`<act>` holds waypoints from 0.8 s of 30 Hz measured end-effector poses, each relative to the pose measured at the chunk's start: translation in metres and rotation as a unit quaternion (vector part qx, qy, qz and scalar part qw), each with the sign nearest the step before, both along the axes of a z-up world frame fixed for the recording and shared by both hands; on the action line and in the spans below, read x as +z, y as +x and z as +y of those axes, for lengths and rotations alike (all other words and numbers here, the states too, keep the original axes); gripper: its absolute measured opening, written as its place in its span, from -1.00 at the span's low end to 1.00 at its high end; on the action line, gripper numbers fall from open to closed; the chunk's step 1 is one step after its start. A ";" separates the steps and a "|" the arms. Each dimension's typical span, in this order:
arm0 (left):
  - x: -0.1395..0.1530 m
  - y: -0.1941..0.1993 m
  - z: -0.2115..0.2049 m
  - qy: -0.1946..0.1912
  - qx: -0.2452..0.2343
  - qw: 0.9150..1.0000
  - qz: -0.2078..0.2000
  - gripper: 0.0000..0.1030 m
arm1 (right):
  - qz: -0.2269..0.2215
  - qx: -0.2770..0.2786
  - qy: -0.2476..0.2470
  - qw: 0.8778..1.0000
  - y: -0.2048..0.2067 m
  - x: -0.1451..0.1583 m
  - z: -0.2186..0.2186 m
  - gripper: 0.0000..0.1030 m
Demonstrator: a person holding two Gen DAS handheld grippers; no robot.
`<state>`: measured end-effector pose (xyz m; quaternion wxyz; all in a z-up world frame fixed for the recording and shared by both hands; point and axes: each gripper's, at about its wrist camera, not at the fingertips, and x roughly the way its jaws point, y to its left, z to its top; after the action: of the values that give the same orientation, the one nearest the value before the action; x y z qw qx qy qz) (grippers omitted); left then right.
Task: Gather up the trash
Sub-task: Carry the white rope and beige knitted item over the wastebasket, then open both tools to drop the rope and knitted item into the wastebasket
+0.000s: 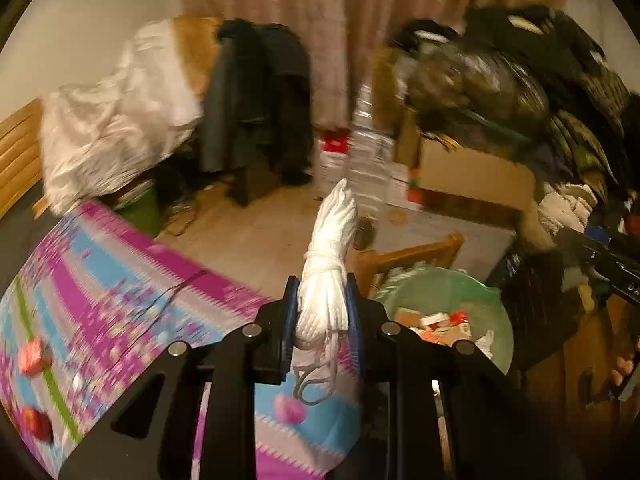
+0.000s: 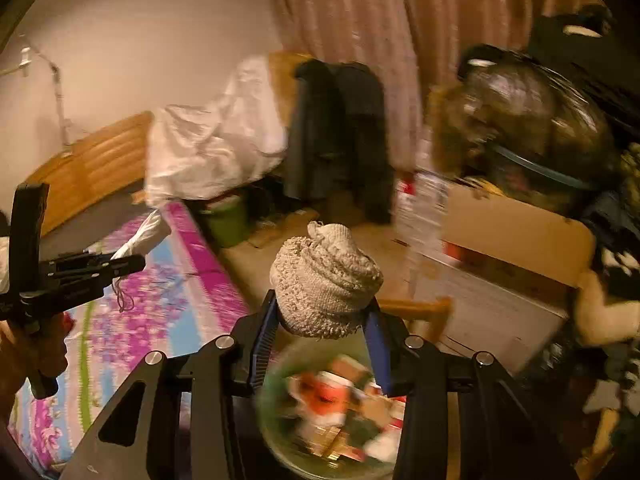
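Note:
My left gripper (image 1: pixel 322 312) is shut on a bundle of white cord (image 1: pixel 330 248) that sticks up past its blue pads. It hangs over the edge of a flowered bedspread (image 1: pixel 100 280), left of a bin lined with a green bag (image 1: pixel 448 284) holding red and white packaging. In the right wrist view, my right gripper (image 2: pixel 324 320) is shut on a rolled beige knitted cloth (image 2: pixel 326 276), directly above the same bin (image 2: pixel 280 432). The left gripper (image 2: pixel 128 264) with the white cord (image 2: pixel 144 236) shows at the left there, held by a hand (image 2: pixel 32 348).
A wooden chair (image 1: pixel 412 256) stands beside the bin. Behind lie a cardboard box (image 1: pixel 472 172), a pack of water bottles (image 1: pixel 368 160), dark coats on a chair (image 1: pixel 256 104), a white bag (image 1: pixel 116 120) on the bed and heaped clothes (image 1: pixel 500 80).

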<state>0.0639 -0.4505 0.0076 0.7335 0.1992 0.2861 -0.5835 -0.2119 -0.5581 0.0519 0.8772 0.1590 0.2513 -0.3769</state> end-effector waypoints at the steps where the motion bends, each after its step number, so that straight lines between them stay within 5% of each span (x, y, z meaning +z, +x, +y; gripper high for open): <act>1: 0.000 -0.006 -0.007 0.003 -0.009 1.000 -0.004 -0.59 | 0.005 -0.012 0.005 1.000 -0.010 -0.003 -0.007 -0.17; 9: -0.039 -0.082 -0.086 0.061 -0.075 0.994 -0.056 -0.59 | 0.069 -0.078 0.034 0.994 -0.037 -0.044 -0.032 -0.16; 16: -0.079 -0.109 -0.100 0.110 -0.088 0.989 -0.040 -0.59 | 0.091 -0.070 0.079 0.990 -0.028 -0.080 -0.033 -0.16; 24: -0.083 -0.112 -0.102 0.115 -0.087 0.989 -0.039 -0.59 | 0.092 -0.069 0.098 0.988 -0.027 -0.094 -0.034 -0.16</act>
<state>-0.0477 -0.5520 -0.0756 0.6628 0.3289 0.3046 -0.5997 -0.2387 -0.5925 -0.0420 0.8023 0.2260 0.3555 -0.4229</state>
